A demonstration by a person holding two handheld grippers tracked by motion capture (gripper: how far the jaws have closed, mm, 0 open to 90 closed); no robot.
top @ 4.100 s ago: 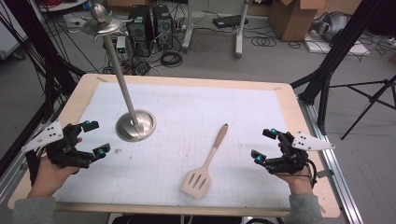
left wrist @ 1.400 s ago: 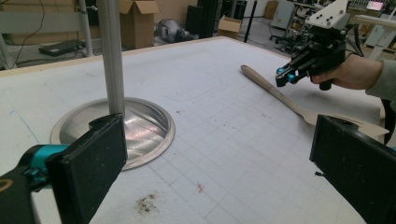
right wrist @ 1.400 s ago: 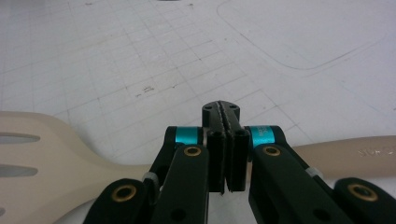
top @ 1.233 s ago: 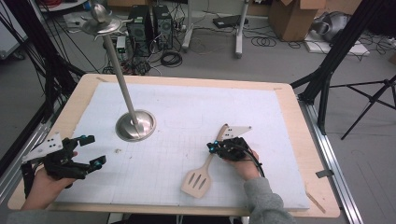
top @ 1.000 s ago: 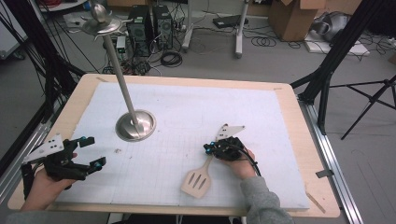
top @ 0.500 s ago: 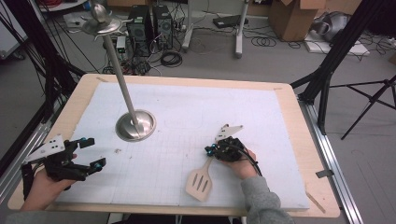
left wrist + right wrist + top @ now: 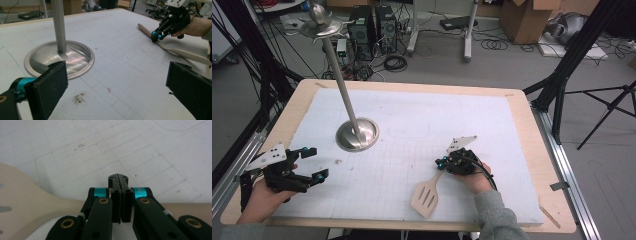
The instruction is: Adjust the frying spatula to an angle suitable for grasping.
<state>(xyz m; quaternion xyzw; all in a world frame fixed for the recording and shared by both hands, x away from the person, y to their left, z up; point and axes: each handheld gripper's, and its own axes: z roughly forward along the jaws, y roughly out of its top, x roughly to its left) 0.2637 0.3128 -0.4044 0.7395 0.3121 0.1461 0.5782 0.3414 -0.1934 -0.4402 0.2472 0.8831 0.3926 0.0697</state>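
Moved: spatula (image 7: 426,196) | right tool (image 7: 441,163) clamped on it; left tool (image 7: 316,164) apart | gridded mat (image 7: 422,125)

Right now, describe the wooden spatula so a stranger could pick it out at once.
Start at the white gridded mat covering the wooden table, then look to its near edge, right of the shiny metal stand. The pale wooden slotted spatula lies flat there, its handle under the shut right gripper. It is the one flat wooden tool on the mat.

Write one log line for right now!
right gripper: shut on spatula handle | left gripper: open, apart from metal stand
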